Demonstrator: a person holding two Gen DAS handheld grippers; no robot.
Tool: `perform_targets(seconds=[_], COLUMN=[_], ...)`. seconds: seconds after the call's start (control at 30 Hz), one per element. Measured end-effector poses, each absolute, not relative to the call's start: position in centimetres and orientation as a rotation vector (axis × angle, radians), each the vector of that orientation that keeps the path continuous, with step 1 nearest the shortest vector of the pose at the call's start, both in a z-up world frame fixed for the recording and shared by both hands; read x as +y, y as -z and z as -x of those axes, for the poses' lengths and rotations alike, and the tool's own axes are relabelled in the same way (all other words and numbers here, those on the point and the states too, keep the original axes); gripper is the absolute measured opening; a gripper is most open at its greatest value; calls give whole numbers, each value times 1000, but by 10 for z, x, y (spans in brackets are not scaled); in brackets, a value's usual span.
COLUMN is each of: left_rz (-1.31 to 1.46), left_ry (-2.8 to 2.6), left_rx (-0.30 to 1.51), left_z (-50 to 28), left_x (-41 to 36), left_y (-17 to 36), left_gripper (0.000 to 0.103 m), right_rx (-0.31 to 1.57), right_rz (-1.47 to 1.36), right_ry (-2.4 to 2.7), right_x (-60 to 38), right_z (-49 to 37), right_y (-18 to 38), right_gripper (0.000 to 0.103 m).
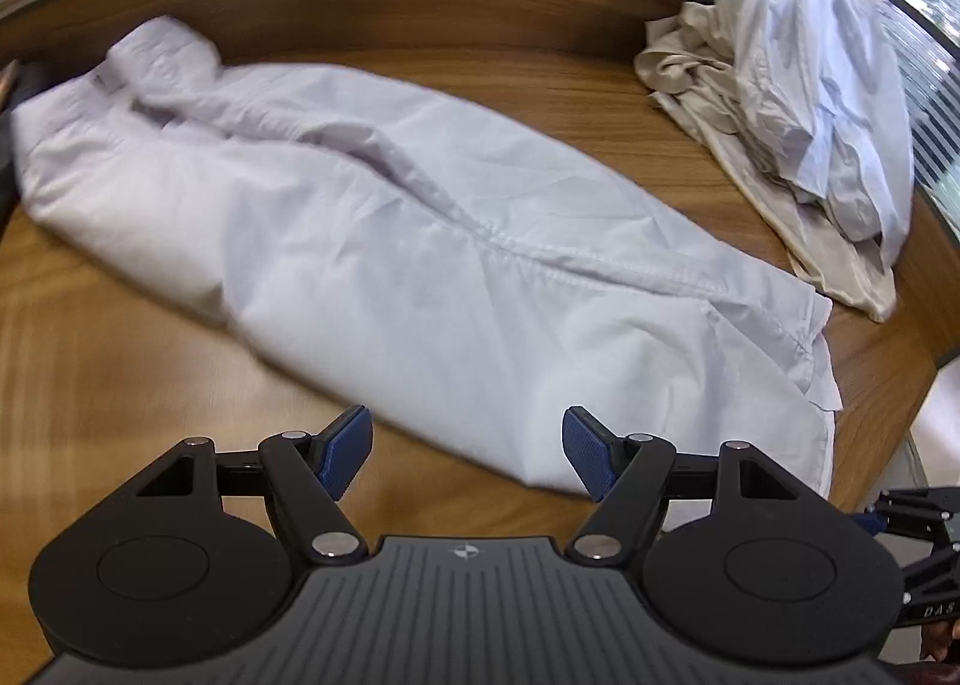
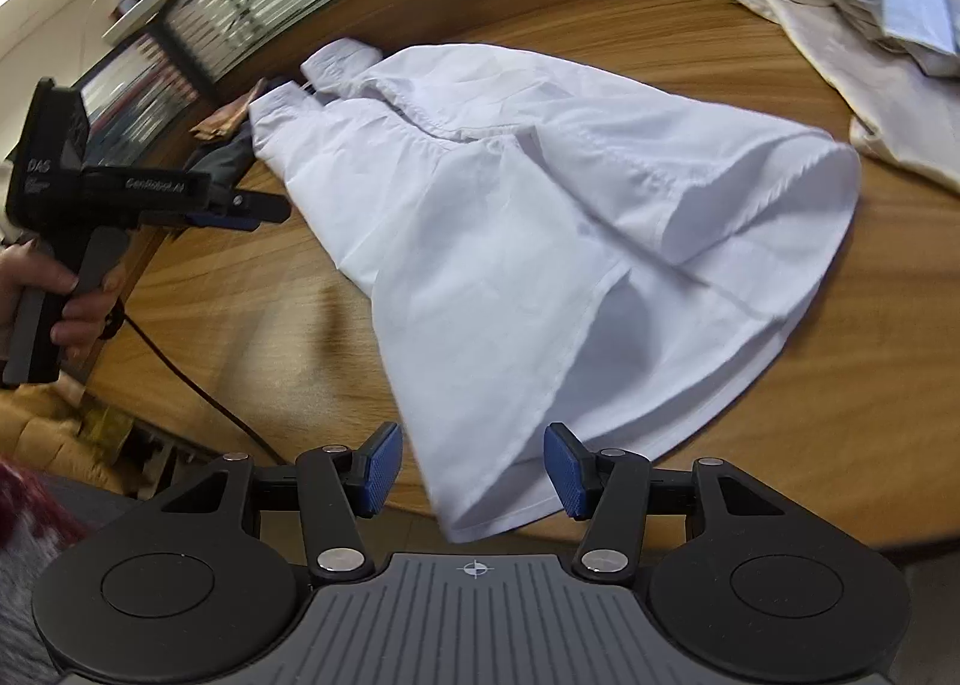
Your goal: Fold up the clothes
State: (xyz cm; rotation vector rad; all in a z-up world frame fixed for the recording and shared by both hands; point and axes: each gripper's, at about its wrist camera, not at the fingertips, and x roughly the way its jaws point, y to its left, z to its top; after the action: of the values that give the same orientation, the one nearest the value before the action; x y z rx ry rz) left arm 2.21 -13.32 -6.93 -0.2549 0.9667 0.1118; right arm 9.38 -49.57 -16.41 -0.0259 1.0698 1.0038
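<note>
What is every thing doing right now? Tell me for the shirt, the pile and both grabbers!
white shirt: lying rumpled on the table, partly folded, held by nothing.
pile of clothes: heaped, unfolded, beside the shirt.
left gripper: open, empty.
right gripper: open, empty, at the shirt's near edge.

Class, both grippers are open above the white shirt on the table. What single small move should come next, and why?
Probably lower the right gripper and close it on the shirt's near hem. Both it and the left gripper are open and hold nothing, the shirt lies rumpled on the table, and that hem already sits between the right fingers.
</note>
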Motion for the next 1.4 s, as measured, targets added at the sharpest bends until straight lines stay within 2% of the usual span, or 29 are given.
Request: perform_targets(seconds=[0.17, 0.2, 0.23, 0.3, 0.43, 0.67, 0.93, 1.03, 1.2, 1.33, 1.4], left_rz=[257, 262, 268, 281, 334, 268, 295, 326, 330, 314, 310], left_ry=[-67, -61, -68, -81, -103, -92, -152, -146, -123, -103, -96], left_rx=[951, 955, 964, 980, 1009, 1007, 1022, 972, 909, 891, 889], left_z=[-42, -45, -48, -52, -54, -49, -47, -40, -45, -66, -79], left_x=[-122, -119, -117, -112, -101, -105, -102, -104, -112, -111, -106], left_y=[79, 82, 86, 95, 109, 115, 109, 92, 62, 54, 53], left_gripper=[69, 67, 65, 64, 64, 63, 63, 64, 66, 69, 69], right_rx=[1054, 1041, 1029, 1034, 1013, 950, 1063, 1063, 1013, 1009, 1028], right_rz=[18, 27, 45, 50, 29, 24, 128, 99, 81, -11, -73], right_ry=[-955, -949, -942, -934, -936, -925, -946, -932, -859, -761, -700], right_x=[-488, -486, -485, -485, -497, -531, -536, -543, -552, -555, -555], right_z=[-76, -73, -71, -70, -70, -93, -94, -97, -114, -138, -154], right_y=[171, 171, 172, 172, 157, 116, 150, 143, 118, 104, 102], right_gripper=[50, 40, 22, 3, 2, 2, 4, 5, 14, 29, 29])
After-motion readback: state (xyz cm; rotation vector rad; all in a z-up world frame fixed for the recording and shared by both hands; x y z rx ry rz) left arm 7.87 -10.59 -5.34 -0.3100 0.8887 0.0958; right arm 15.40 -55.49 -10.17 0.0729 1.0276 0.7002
